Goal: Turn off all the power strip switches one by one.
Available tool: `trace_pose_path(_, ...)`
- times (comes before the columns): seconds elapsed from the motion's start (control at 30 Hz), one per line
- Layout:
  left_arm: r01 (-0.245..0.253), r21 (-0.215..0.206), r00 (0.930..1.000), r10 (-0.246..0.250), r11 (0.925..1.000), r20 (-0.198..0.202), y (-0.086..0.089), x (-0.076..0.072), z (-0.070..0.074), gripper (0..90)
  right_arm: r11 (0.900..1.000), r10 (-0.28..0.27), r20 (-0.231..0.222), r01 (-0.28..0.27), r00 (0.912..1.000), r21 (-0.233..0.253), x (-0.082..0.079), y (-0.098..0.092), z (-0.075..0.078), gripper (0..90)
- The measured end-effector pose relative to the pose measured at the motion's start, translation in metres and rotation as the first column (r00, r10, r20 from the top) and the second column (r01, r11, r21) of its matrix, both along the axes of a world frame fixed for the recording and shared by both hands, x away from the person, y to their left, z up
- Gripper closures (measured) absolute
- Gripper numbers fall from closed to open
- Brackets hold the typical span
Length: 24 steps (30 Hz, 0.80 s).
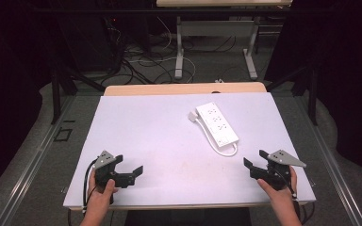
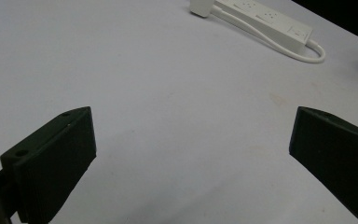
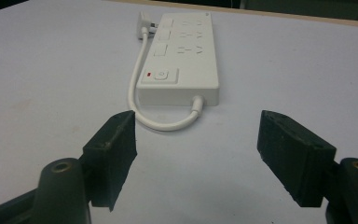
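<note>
Strip [image 1: 217,124] lies flat on the bench [image 1: 146,136], right of centre and toward the far side, set at a slant: far end up-left, switch end down-right, nearer the right gripper [image 1: 254,164]. Its cord [image 1: 227,151] leaves the near end, loops round and runs back along the strip's left side to the plug [image 1: 192,116], which sits just beside the far end. In the right gripper view the plug [image 3: 142,21] looks to be touching the strip [image 3: 181,56] at that far corner, not pushed into a socket, tho hard to be sure. Rocker switch [image 3: 161,74] w/ a red mark faces up at the near end.

Both grippers sit at the near edge, well apart from the strip and from each other. Left gripper [image 1: 129,172] near-left, jaws wide, nothing betw them. Right gripper near-right, jaws wide too, empty, pointed straight at the strip's switch end w/ the cord loop [image 3: 165,122] closest.

Step, as I judge it: start pos, approach not yet begun; work looks to be abt the strip and its plug. Next move prob calls for the right gripper to go forward to the strip or cord, left one to cross right and far to reach the plug. Strip is wide and flat, so jaws would need to take it across the narrow side or by an edge; cord is thin and needs a close pinch.
</note>
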<state>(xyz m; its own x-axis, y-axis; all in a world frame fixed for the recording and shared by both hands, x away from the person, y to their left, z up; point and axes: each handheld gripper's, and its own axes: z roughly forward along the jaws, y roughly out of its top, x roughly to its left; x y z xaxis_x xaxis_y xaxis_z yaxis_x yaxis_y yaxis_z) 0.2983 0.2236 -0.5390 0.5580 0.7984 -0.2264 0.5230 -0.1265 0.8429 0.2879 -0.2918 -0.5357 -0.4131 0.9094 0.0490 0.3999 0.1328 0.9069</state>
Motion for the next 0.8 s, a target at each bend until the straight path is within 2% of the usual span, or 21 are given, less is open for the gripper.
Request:
trace_pose_path(0.07,-0.004,-0.004,0.9999,0.004,1.0,0.009,-0.001,0.001,0.0,0.6,1.0,0.008,-0.008,-0.008,0.9999,0.015,0.0,0.0,-0.002,28.8)
trace_pose_path(0.1,-0.004,-0.003,1.0,0.004,1.0,0.001,-0.001,0.0,0.0,0.7,1.0,0.007,-0.01,-0.007,0.9999,-0.005,0.0,-0.001,-0.002,30.8)
trace_pose_path(0.2,-0.002,-0.001,1.0,0.002,1.0,-0.005,-0.001,0.0,0.0,0.6,1.0,0.01,-0.011,-0.011,0.9999,-0.008,0.0,0.0,-0.003,33.2)
trace_pose_path(0.27,-0.003,0.004,1.0,0.003,1.0,-0.003,-0.001,0.0,-0.001,0.7,1.0,0.008,-0.017,-0.008,0.9998,-0.011,-0.001,0.003,-0.004,40.3)
trace_pose_path(0.3,-0.002,0.01,1.0,0.002,1.0,-0.002,-0.001,0.0,0.0,0.7,1.0,0.008,-0.017,-0.008,0.9998,-0.011,-0.001,0.003,-0.004,40.3)
trace_pose_path(0.33,0.001,0.024,1.0,-0.001,0.9997,0.004,-0.001,0.0,0.0,0.7,0.999,0.024,-0.023,-0.025,0.9995,-0.032,0.0,0.002,-0.003,43.6)
trace_pose_path(0.37,0.003,0.028,1.0,-0.003,0.9996,0.005,-0.001,0.0,0.0,0.7,0.999,0.022,-0.018,-0.023,0.9996,-0.034,0.001,0.005,-0.002,48.2)
trace_pose_path(0.4,0.002,0.034,1.0,-0.003,0.9994,0.006,-0.002,-0.001,0.0,0.7,0.999,0.022,-0.018,-0.023,0.9996,-0.034,0.001,0.005,-0.002,48.2)
trace_pose_path(0.47,0.003,0.036,0.9999,-0.004,0.9994,0.01,-0.003,-0.001,0.001,0.7,0.998,0.016,0.009,-0.015,0.9998,-0.054,0.005,0.007,0.0,53.9)
trace_pose_path(0.5,0.006,0.032,0.9999,-0.006,0.9995,0.01,-0.003,-0.002,0.001,0.7,0.998,0.011,-0.004,-0.011,0.9999,-0.061,0.006,0.008,0.003,54.6)
trace_pose_path(0.57,0.007,0.031,0.9999,-0.008,0.9995,0.01,-0.003,-0.002,0.001,0.7,0.998,0.015,0.0,-0.015,0.9999,-0.067,0.007,0.008,0.004,54.8)
trace_pose_path(0.67,0.012,0.033,0.9999,-0.012,0.9994,0.004,-0.004,-0.002,0.001,0.7,1.0,0.004,-0.022,-0.004,0.9998,-0.031,0.013,0.012,0.007,55.0)
trace_pose_path(0.73,0.015,0.032,0.9999,-0.015,0.9994,0.005,-0.004,-0.002,0.0,0.7,0.999,0.006,-0.03,-0.007,0.9995,-0.032,0.014,0.013,0.008,55.0)
trace_pose_path(0.8,0.015,0.031,0.9999,-0.015,0.9994,0.008,-0.004,-0.001,0.0,0.6,0.999,0.008,-0.019,-0.008,0.9998,-0.045,0.018,0.017,0.01,54.4)
